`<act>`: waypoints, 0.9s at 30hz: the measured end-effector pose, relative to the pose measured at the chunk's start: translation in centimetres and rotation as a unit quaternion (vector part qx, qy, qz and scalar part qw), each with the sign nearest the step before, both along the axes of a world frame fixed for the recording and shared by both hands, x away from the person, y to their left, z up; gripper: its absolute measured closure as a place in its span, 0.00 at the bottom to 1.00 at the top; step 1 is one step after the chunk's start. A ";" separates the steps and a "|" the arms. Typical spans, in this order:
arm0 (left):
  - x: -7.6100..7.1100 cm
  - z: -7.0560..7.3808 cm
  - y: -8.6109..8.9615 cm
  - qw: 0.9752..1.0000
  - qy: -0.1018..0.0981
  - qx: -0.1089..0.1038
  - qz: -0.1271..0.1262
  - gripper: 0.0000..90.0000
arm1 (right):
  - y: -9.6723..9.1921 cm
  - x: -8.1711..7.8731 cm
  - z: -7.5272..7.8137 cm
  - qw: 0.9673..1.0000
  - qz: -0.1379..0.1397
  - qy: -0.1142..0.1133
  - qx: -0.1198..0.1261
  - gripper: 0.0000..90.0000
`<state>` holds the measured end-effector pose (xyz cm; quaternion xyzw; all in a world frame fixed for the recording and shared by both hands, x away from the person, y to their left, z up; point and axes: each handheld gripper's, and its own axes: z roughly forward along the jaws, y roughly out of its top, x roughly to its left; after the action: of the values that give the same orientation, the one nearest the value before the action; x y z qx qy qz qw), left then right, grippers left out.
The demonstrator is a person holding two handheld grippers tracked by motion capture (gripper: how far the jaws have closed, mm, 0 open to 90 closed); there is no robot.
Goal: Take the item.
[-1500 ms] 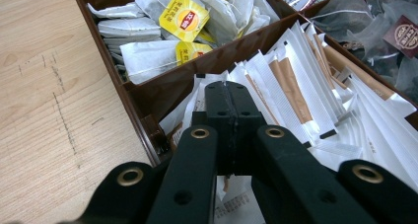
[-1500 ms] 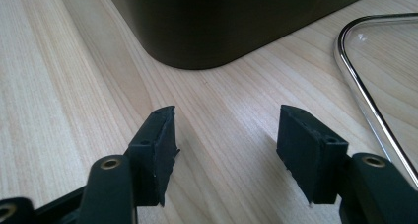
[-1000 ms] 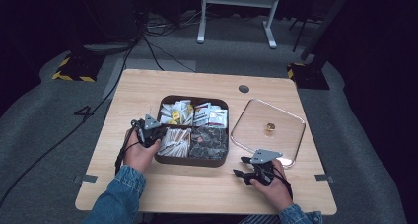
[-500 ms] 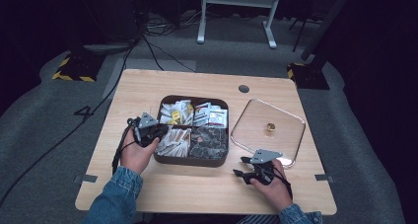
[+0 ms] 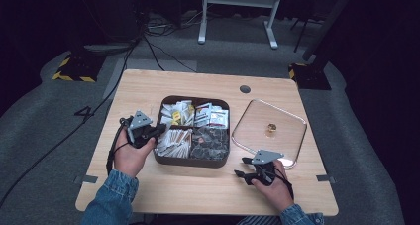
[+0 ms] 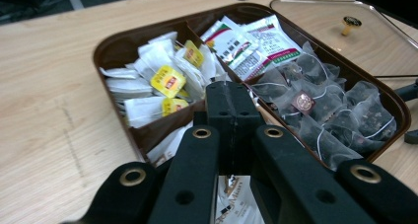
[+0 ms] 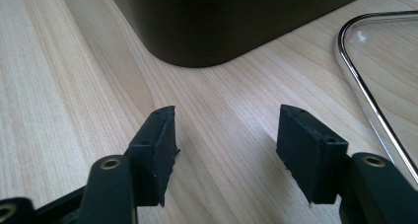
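The left gripper has its jaws pressed together with nothing visible between them, and it hangs over the near left compartment of the brown tray. Just ahead of its tip lie white tea bags with yellow tags; ahead and to its right are printed sachets and dark mesh tea bags. The right gripper has its jaws apart and empty, low over the wooden table. The tray's dark corner is just ahead of it, and the glass lid with a gold knob lies close on its right side.
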<state>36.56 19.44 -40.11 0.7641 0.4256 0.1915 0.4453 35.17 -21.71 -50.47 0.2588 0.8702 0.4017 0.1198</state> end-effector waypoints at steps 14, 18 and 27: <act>-1.9 0.7 3.9 0.998 -0.017 0.002 0.061 1.00 | 0.0 0.0 0.0 1.000 0.003 -0.001 -0.002 0.44; -2.6 0.6 5.2 0.997 -0.018 0.007 0.081 1.00 | 0.0 0.1 0.0 1.000 0.005 0.001 -0.001 0.43; -3.0 0.1 8.1 0.991 -0.008 0.025 0.130 1.00 | 0.5 0.6 0.0 1.000 0.010 0.000 -0.001 0.43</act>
<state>33.56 27.54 -40.05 0.7116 0.5125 0.2643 0.4013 35.75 -21.19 -50.46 0.2504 0.8733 0.4015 0.1160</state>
